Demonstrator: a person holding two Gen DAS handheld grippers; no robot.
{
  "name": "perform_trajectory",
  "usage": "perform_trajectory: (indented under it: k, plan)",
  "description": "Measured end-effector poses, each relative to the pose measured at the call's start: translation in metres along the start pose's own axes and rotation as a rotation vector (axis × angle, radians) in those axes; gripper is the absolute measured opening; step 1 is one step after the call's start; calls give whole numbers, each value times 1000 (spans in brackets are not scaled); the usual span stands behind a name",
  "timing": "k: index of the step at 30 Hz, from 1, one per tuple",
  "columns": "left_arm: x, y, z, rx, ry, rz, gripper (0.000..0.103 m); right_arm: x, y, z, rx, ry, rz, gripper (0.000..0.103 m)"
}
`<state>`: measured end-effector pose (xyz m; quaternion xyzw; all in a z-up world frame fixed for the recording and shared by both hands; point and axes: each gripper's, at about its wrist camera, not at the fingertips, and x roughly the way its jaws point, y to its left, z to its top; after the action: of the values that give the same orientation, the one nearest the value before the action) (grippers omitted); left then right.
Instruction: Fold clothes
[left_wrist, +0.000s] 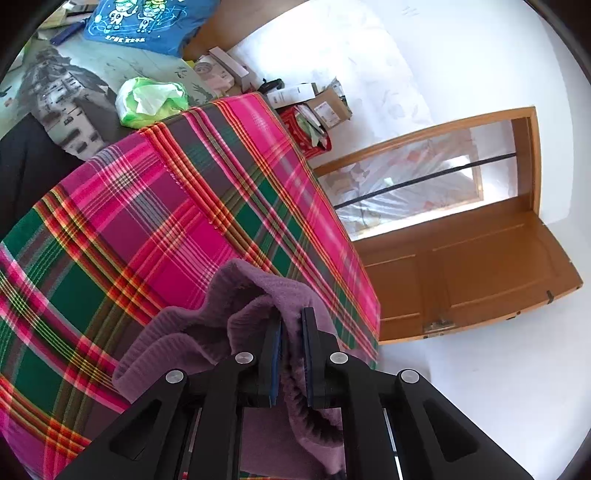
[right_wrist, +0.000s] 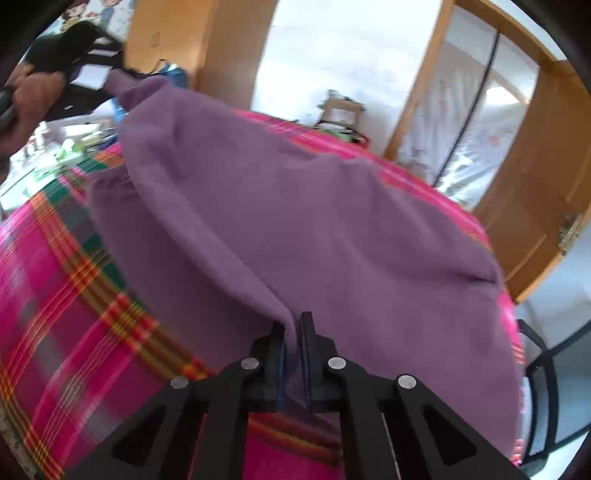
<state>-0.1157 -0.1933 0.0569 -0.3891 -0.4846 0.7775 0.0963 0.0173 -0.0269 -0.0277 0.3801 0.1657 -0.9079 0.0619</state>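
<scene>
Both grippers, left gripper (left_wrist: 291, 325) and right gripper (right_wrist: 293, 328), jaws clamped on the purple garment (right_wrist: 295, 221), lifted over the plaid tabletop (left_wrist: 147, 206). Best kept taut, edges level, lowering evenly toward the tabletop's middle

Garment (right_wrist: 295, 229): hung spread above the table cloth (left_wrist: 147, 221), stretched between the two grippers.
Left gripper (left_wrist: 291, 354): at the near edge of the table, a bunched ribbed fold between its fingers.
Right gripper (right_wrist: 291, 354): near the table's near edge, a fold of the garment between its fingers.
Bag (left_wrist: 151, 98): on the table's far end, beyond the cloth.
Boxes (left_wrist: 325, 107): past the table's far right corner.
Door (left_wrist: 461, 258): right of the table.
Chair (right_wrist: 550, 398): at the table's right, near side.
</scene>
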Motion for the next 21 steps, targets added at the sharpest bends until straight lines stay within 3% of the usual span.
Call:
perform_trajectory:
  k: [12, 21]
  plan:
    - [3, 8, 4, -9, 9, 18, 10, 1, -18, -1, 25, 36, -55, 10]
    - [-2, 15, 2, -16, 1, 26, 10, -2, -40, 39, 35, -72, -136, 4]
